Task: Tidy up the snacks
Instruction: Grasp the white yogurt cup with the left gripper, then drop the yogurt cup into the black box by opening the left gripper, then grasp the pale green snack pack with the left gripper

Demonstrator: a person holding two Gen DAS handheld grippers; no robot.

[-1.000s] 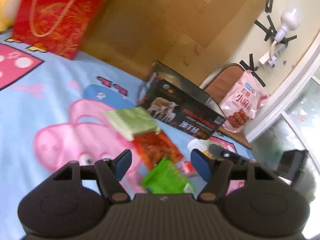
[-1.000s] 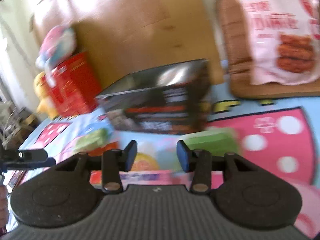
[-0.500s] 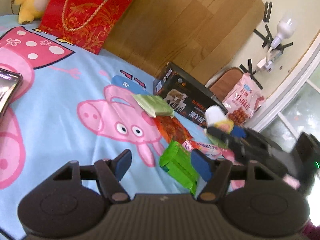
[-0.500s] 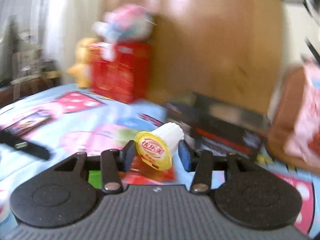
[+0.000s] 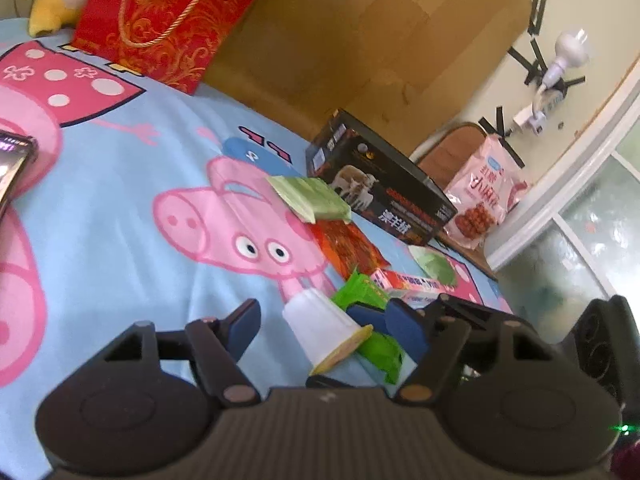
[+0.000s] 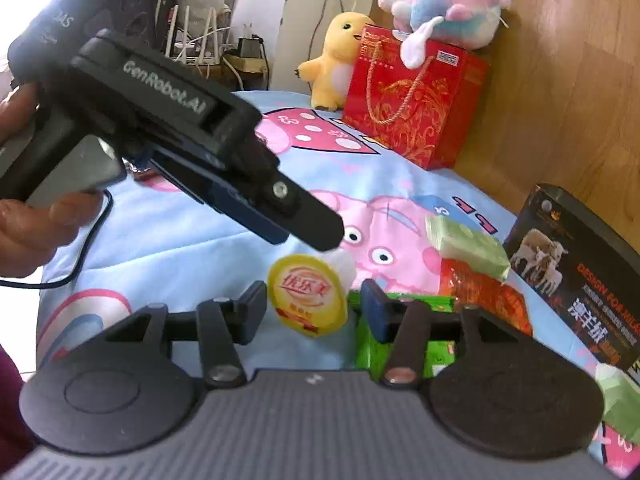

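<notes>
On the blue pig-print cloth [image 5: 120, 200], the right gripper [image 6: 314, 306] pinches a white ribbed plastic cup with yellow foil lid [image 6: 308, 295]; left gripper [image 5: 324, 322] jaws spread around it.

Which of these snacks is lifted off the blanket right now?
Only the white cup with the yellow lid, between the right gripper's fingers. The packets lie flat.

left gripper [image 6: 316, 236] – "GenRobot.AI" | black box [image 6: 576, 280] – "DESIGN FOR"

Black hand-held gripper [image 6: 314, 312], blue fingertips [image 6: 374, 312], "GenRobot.AI" lettering.
</notes>
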